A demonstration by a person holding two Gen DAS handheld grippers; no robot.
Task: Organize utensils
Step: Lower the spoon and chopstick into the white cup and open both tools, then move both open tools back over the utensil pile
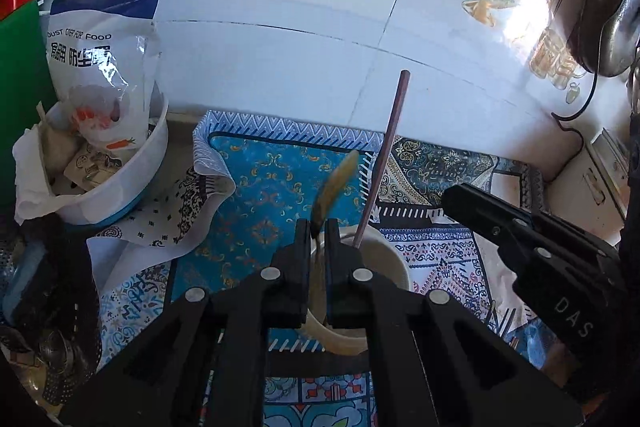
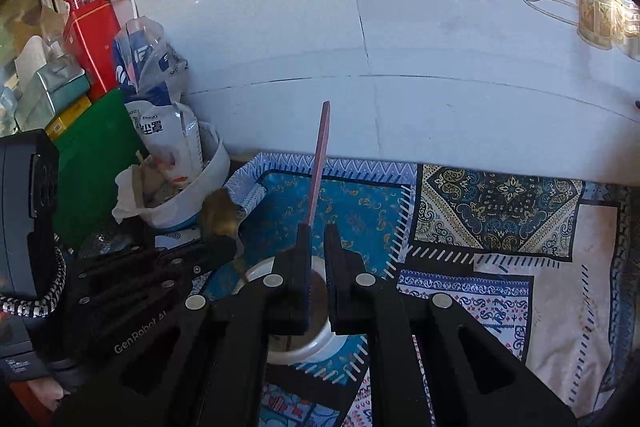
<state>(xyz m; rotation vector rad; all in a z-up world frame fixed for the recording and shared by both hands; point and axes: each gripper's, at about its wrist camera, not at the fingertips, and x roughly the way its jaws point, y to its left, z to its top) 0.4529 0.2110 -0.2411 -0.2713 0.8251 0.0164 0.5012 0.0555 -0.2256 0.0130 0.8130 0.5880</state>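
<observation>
My left gripper [image 1: 318, 227] is shut on the thin handle of a yellow-brown spoon [image 1: 336, 183], whose bowl sticks up past the fingertips. Right under it stands a white cup [image 1: 396, 259] on the patterned cloth. A reddish-brown stick [image 1: 384, 155] leans in the cup against its far rim. The right gripper [image 1: 446, 195] hangs to the right of the stick, clear of it. In the right wrist view my right gripper [image 2: 318, 229] is shut above the cup [image 2: 320, 347] with nothing between its pads. The stick [image 2: 320, 163] rises from behind its left fingertip. The left gripper [image 2: 228, 247] and spoon [image 2: 220, 217] sit on the left.
A white bowl [image 1: 132, 179] stuffed with plastic bags and paper stands at the left by the tiled wall. A green board [image 1: 20, 87] and red tin [image 2: 90, 39] are behind it. A metal ladle [image 1: 608, 19] hangs at the right. A perforated metal strainer [image 1: 64, 347] lies lower left.
</observation>
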